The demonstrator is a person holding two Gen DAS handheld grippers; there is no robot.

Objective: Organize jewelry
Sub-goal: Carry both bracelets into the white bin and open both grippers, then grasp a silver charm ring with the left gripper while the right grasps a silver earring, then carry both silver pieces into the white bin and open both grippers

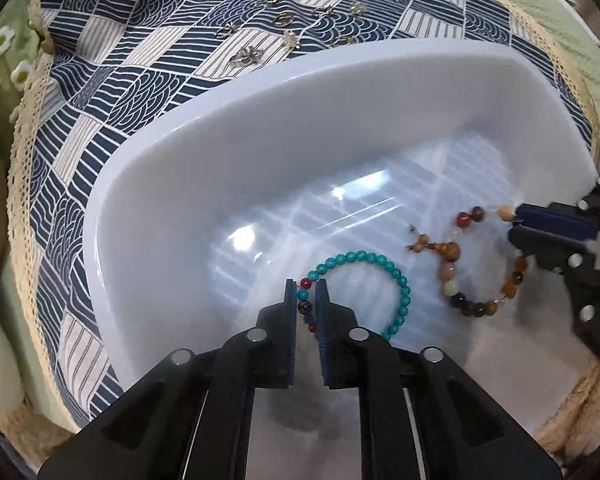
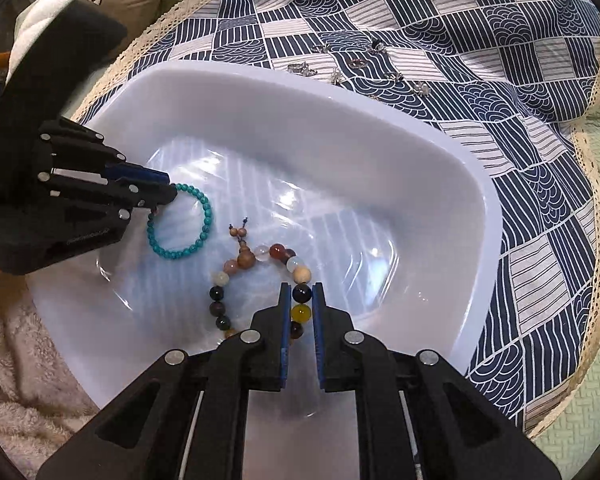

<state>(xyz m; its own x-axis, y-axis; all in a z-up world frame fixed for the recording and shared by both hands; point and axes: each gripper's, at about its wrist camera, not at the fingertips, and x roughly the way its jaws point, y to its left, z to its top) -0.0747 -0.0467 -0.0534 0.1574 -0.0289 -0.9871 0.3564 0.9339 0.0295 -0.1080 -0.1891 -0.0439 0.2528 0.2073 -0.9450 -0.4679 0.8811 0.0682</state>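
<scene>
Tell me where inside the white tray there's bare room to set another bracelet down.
The white tray has bare floor along its far wall and right end, beyond the mixed-bead bracelet. The near left is crowded: the turquoise bracelet and both tools, left tool and right tool, sit there.

The left gripper (image 1: 305,296) is matte black plastic with 2 flat fingers, each faced inside with a ribbed blue pad (image 1: 322,320). Round silver screw heads (image 1: 256,335) dot its angular linkage arms, and thin pale rods run behind them. The right gripper (image 2: 301,300) has the same black body, blue pads and silver screws (image 2: 250,336).
</scene>
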